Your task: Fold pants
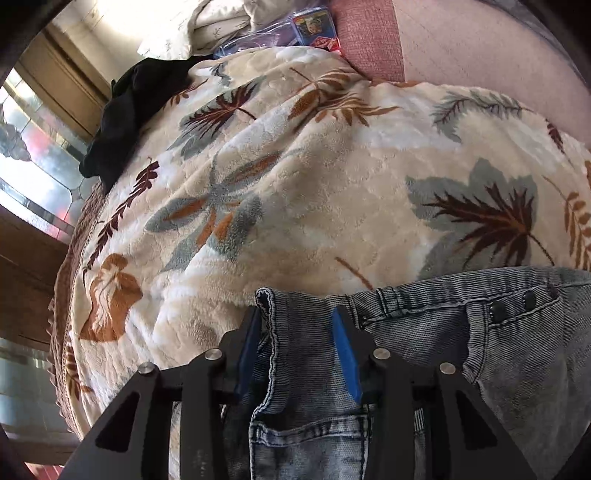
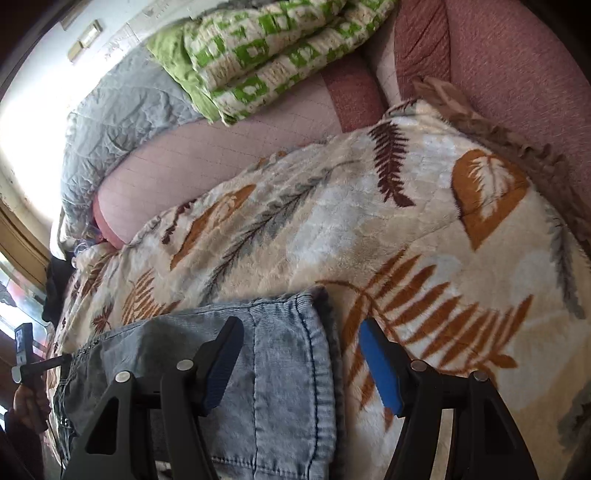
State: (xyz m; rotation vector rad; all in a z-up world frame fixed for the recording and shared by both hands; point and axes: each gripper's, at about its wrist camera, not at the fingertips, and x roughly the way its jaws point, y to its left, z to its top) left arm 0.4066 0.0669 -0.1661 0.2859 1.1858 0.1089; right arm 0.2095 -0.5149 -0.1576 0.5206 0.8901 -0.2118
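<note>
Grey-blue denim pants lie on a leaf-print fleece blanket. In the left wrist view my left gripper is shut on a bunched fold of the pants near the waistband, with a pocket below and snap buttons to the right. In the right wrist view my right gripper is open, its fingers astride the hemmed end of a pant leg lying flat on the blanket. The other hand-held gripper shows at far left.
A black garment lies at the blanket's far left edge beside a window. A pink mattress, a green-white quilt and a grey quilt lie beyond. A colourful box sits at the top.
</note>
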